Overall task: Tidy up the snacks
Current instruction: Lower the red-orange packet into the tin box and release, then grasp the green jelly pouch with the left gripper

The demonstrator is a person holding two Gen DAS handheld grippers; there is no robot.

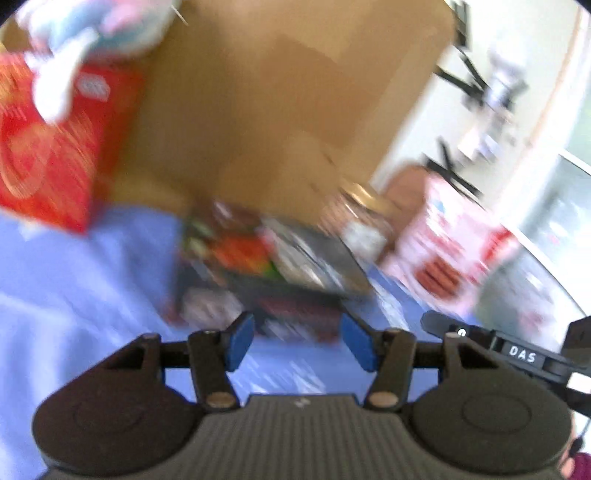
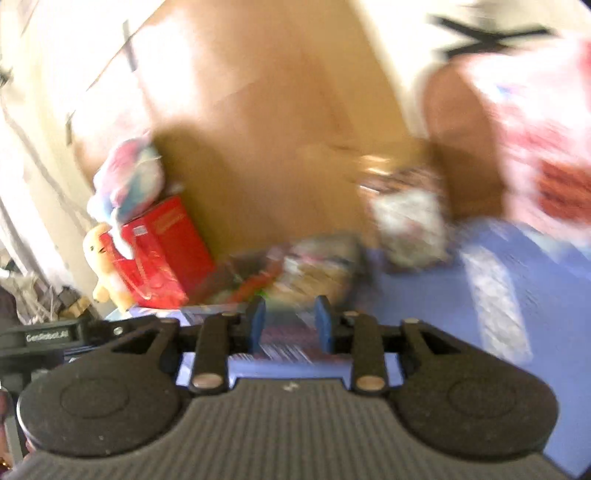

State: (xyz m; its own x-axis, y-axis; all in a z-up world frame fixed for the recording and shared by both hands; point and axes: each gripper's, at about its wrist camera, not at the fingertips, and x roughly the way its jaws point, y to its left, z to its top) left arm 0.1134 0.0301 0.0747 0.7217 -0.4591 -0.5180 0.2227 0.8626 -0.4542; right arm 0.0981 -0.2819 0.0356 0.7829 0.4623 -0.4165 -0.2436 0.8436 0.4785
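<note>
Fingers [image 1: 242, 341] of left gripper [image 1: 299, 343] spread wide, nothing between, held low over blue cloth [image 1: 74, 295]. Both views smeared, so fine detail lost.

Left wrist view, left to right: red box [image 1: 48, 147] upright at far left with plush [image 1: 92, 29] on top; big carton [image 1: 277, 92] behind everything; pile [image 1: 266, 258] of loose snack packets dead ahead of the open jaws, near but not touching; possibly a jar [image 1: 358, 218] just right of the pile, too blurred to confirm; white-and-red bag [image 1: 454, 240] upright further right. Part of right gripper [image 1: 517, 354] visible at lower right.

Right wrist view, left to right: left gripper [image 2: 48, 336] at the edge; plush [image 2: 129, 177] over red box [image 2: 166, 251]; pile [image 2: 295, 269] straight ahead, beyond the fingertips; jar [image 2: 406, 221]; bag [image 2: 535, 147] filling upper right; cloth [image 2: 480, 295] below. Right gripper [image 2: 290, 325] with narrower gap, something striped and blurred in or under that gap; impossible to tell whether pinched or merely lying beneath.

Judged key relation: pile forward of both grippers, centred for each, long axis apparently running left-right across the view. Neither clearly nearer; left openly ready and empty, so likelier for the next pick. Risk: snagging 2 packets at once in that clutter.
</note>
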